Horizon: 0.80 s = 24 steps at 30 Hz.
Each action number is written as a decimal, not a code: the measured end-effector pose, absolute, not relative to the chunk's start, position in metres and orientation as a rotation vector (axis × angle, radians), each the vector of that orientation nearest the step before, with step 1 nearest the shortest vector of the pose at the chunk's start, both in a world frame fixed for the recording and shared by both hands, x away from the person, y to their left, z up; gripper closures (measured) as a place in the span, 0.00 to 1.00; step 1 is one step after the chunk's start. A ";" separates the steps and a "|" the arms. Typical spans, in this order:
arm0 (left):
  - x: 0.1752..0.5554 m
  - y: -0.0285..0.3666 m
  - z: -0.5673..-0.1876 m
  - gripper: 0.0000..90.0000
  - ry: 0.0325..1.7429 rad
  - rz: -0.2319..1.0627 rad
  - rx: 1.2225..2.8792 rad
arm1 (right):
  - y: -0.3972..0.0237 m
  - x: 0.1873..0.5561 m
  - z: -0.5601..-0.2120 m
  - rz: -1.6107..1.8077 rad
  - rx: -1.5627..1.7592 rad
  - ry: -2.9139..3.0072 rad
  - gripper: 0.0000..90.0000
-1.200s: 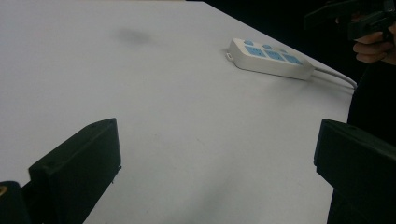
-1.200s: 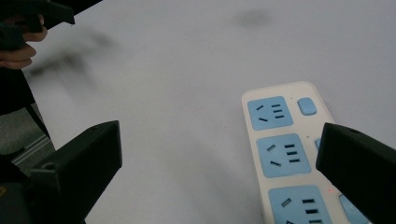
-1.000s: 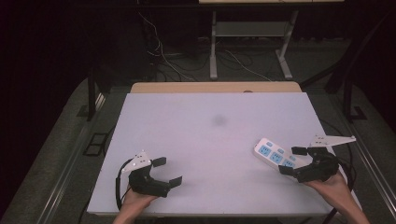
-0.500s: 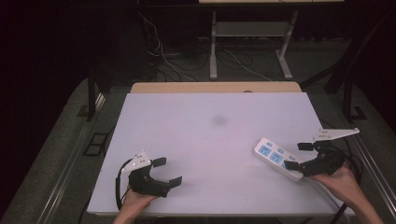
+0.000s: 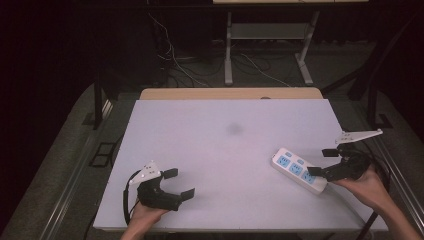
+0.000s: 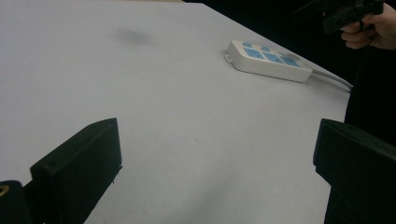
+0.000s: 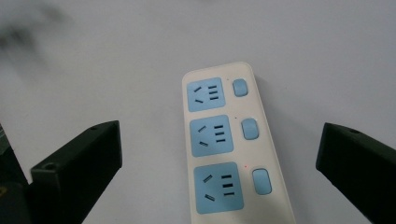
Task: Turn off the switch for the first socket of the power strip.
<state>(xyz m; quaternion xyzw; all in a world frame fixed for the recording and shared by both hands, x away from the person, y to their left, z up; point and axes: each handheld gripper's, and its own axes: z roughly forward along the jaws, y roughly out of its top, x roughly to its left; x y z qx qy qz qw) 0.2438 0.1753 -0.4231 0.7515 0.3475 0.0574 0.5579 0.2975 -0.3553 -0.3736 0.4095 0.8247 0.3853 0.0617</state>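
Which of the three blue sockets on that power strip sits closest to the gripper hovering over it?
The end socket on the power strip, lowest in the right gripper view, lies nearest the right gripper. The other two sockets lie farther up the strip.

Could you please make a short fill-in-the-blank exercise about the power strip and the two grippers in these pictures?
1. The power strip has ____ blue sockets, each with a blue switch beside it.
2. The right gripper hangs over the strip with its jaws ____.
3. The strip lies on the white table, close to the person's ____ hand.
4. The left gripper sits near the front edge of the table and holds ____.

Missing words: three; open; right; nothing
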 end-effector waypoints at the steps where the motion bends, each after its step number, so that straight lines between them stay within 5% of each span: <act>1: 0.244 0.175 -0.423 0.00 0.820 0.135 1.773 | -0.355 0.298 -0.374 1.165 1.238 2.494 0.00; 14: 0.244 0.175 -0.424 0.00 0.820 0.133 1.776 | -0.348 0.312 -0.374 1.045 1.220 2.582 0.00; 20: 0.244 0.175 -0.424 0.00 0.820 0.133 1.774 | -0.349 0.316 -0.374 1.036 1.174 2.655 0.33; 24: 0.245 0.175 -0.424 0.00 0.822 0.133 1.771 | -0.348 0.318 -0.376 1.015 1.159 2.677 0.45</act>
